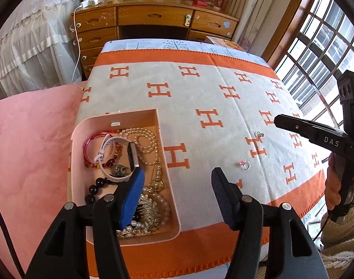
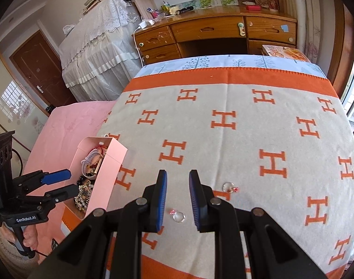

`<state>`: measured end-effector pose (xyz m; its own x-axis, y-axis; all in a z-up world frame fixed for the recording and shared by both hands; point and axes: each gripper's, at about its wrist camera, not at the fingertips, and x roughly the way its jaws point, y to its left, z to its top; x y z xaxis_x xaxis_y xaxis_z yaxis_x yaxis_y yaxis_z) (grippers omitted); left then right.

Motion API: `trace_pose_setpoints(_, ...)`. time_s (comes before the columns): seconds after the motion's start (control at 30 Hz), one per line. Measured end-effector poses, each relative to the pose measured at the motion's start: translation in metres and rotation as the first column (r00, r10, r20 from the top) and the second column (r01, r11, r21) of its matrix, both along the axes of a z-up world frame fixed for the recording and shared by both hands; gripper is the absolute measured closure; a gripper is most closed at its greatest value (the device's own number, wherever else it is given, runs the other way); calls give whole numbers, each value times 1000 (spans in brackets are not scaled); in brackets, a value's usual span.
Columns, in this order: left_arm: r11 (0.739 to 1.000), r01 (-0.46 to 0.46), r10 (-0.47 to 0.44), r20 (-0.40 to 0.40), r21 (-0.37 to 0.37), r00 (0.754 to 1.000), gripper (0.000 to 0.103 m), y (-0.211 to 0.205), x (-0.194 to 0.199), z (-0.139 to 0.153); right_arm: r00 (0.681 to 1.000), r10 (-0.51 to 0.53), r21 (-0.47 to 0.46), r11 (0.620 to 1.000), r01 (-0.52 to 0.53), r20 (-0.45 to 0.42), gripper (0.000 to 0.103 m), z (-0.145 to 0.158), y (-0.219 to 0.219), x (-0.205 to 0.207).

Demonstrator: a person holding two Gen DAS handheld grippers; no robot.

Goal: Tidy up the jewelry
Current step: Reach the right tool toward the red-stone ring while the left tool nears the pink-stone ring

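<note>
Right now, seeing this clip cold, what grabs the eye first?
The orange-and-grey H-patterned blanket fills both views. At its left edge sits a pink box heaped with pearls, beads and a white watch. Two small rings lie loose on the blanket: one between the open fingers of the right hand-held gripper, the other just beyond it.

"DAS" on right gripper point(image 1: 279, 119); "GenRobot.AI" on left gripper point(image 2: 67, 182)

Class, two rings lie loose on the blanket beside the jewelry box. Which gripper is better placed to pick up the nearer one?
Right. The right gripper is open, with the pink-stone ring between its fingers. The left gripper hangs by the pink box.
</note>
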<state>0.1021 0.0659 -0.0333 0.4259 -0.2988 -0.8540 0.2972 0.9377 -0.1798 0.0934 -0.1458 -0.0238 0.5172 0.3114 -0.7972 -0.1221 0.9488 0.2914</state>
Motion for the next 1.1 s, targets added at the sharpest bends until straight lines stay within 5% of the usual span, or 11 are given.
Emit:
trace_pose_setpoints(0.2, 997, 47, -48, -11, -54, 999, 45, -46, -9, -6, 1000, -10, -15, 1000, 9, -20, 83, -5, -27, -5)
trace_pose_setpoints(0.33, 986, 165, -165, 10, 18, 986, 46, -85, -15, -23, 999, -15, -10, 1000, 15, -39, 83, -16, -44, -10)
trace_pose_setpoints(0.53, 907, 363, -380, 44, 213, 924, 55, -126, -17, -46, 998, 11, 7, 1000, -10, -69, 83, -36, -58, -21)
trace_pose_setpoints(0.73, 840, 486, -492, -40, 243, 870, 60, -150, -7, -66, 995, 3, 43, 999, 1, -96, 83, -52, -73, -23)
trace_pose_setpoints(1.1, 781, 562, -561, -89, 273, 823, 71, -164, 10, -81, 992, -8, 61, 998, 16, -125, 83, -71, -88, -18)
